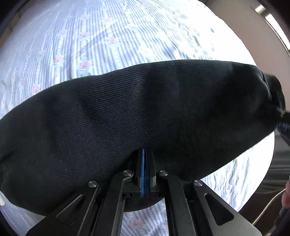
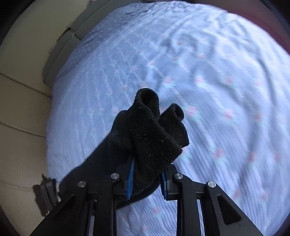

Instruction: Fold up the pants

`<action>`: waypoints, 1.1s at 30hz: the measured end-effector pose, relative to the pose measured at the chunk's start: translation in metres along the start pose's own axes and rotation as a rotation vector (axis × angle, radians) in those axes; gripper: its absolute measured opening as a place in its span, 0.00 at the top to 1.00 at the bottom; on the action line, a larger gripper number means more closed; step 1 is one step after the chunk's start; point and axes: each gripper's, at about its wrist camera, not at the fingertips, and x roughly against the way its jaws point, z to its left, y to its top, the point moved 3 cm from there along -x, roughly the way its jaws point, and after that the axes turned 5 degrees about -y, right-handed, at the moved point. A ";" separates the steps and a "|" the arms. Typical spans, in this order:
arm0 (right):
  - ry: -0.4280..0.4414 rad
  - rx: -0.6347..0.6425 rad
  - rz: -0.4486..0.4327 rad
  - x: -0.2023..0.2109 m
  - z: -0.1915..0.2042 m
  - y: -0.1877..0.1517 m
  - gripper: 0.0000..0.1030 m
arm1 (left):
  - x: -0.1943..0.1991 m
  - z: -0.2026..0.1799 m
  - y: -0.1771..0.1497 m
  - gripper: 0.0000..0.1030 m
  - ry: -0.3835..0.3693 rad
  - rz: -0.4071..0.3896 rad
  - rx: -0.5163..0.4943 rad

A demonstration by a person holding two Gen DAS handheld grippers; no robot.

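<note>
The black knit pants (image 1: 145, 112) stretch across the left wrist view, held up above the bed. My left gripper (image 1: 145, 154) is shut on the pants' lower edge, its blue pads pressed together on the fabric. In the right wrist view, my right gripper (image 2: 146, 174) is shut on a bunched end of the pants (image 2: 150, 134), with two rolled cuffs sticking up past the fingers. The right gripper's tip also shows at the far right of the left wrist view (image 1: 284, 128), at the other end of the pants.
A bed sheet (image 1: 108, 36) with blue stripes and pink roses lies under everything, also in the right wrist view (image 2: 217, 90). A beige wall and grey bed frame (image 2: 59, 54) stand at the left. A brown wall and metal rail (image 1: 268, 16) are at upper right.
</note>
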 end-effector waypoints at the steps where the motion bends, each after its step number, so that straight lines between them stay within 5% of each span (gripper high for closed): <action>1: -0.062 -0.001 0.005 -0.001 -0.006 -0.011 0.78 | -0.008 -0.008 -0.002 0.94 0.010 0.010 -0.009; 4: -0.190 -0.038 0.091 -0.027 -0.028 -0.028 0.79 | -0.014 -0.010 -0.006 0.94 0.012 0.028 -0.014; 9: -0.198 -0.138 0.176 -0.048 -0.058 -0.037 0.79 | -0.015 -0.011 -0.004 0.92 -0.012 0.045 -0.001; 12: -0.242 -0.111 0.174 -0.044 -0.056 -0.040 0.79 | -0.015 -0.015 0.001 0.74 -0.036 0.061 -0.017; 14: -0.273 -0.107 0.184 -0.045 -0.055 -0.039 0.78 | -0.010 -0.023 0.008 0.54 -0.025 0.052 -0.029; 17: -0.295 -0.099 0.159 -0.044 -0.050 -0.039 0.62 | 0.012 -0.026 0.005 0.43 0.053 -0.022 -0.052; 20: -0.296 -0.071 0.120 -0.023 -0.044 -0.034 0.50 | 0.038 -0.023 -0.003 0.36 0.050 -0.083 -0.050; 24: -0.201 -0.160 0.048 0.009 -0.049 -0.045 0.32 | 0.072 -0.002 -0.021 0.35 0.057 -0.169 -0.007; 28: -0.101 -0.175 -0.001 0.012 -0.050 -0.063 0.30 | 0.088 0.008 -0.044 0.48 0.117 -0.227 -0.067; 33: -0.016 -0.231 -0.027 -0.017 -0.059 -0.064 0.30 | 0.080 -0.002 -0.053 0.60 0.131 -0.179 -0.139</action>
